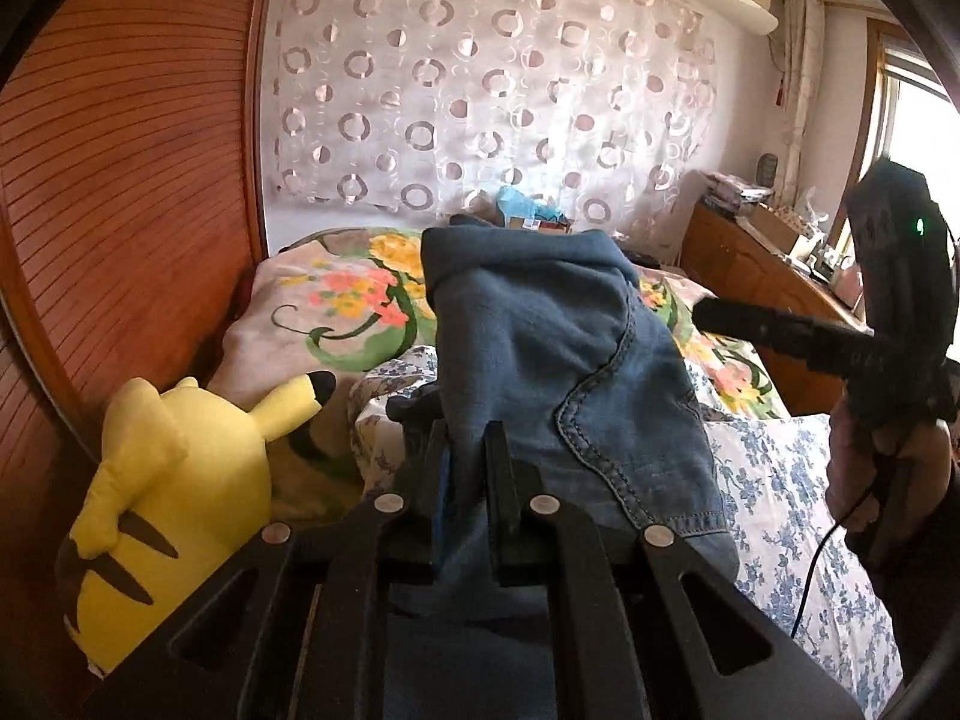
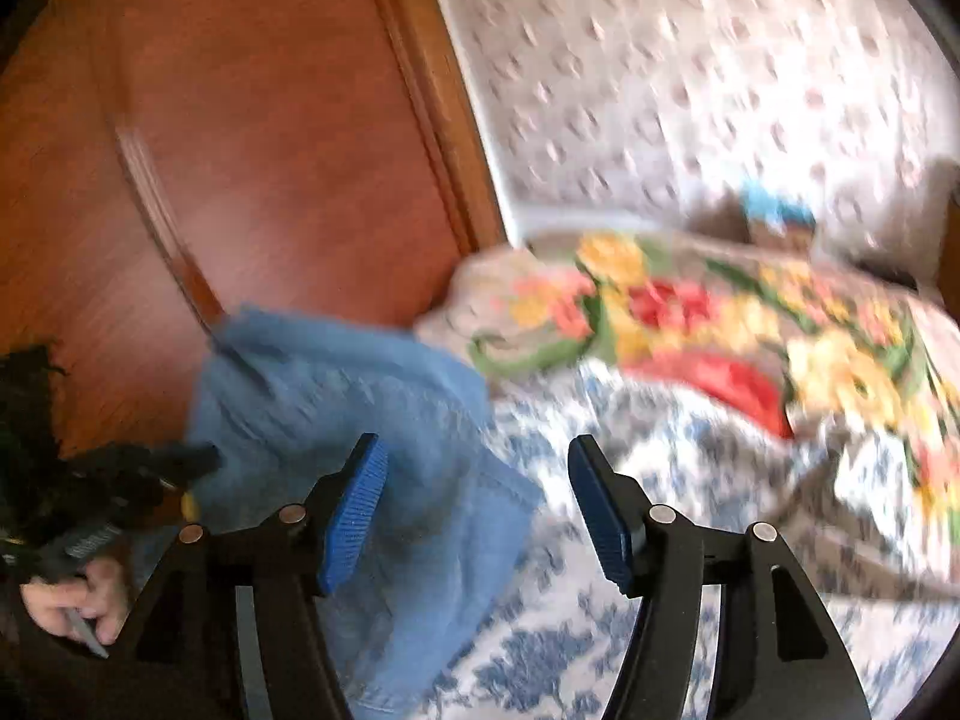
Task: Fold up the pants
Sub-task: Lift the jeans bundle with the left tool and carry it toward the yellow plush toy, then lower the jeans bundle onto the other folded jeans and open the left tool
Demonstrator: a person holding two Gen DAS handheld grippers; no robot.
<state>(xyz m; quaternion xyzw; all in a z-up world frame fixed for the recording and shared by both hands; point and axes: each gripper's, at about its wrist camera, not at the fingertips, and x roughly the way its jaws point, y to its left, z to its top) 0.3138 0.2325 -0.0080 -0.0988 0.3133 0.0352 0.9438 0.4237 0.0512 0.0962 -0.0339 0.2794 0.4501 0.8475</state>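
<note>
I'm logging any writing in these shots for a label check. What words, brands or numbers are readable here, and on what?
None can be read.
Clutter on the wooden cabinet: any print too small.
Blue packet behind the pants: no legible label.
Right wrist view: too blurred throughout.

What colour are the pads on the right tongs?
Blue, with a ribbed surface; the pads show best in the right wrist view.

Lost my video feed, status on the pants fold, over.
Left gripper jaws shut on the pants. Right gripper jaws open, empty. Yellow plush toy beside the pants, left.
</note>
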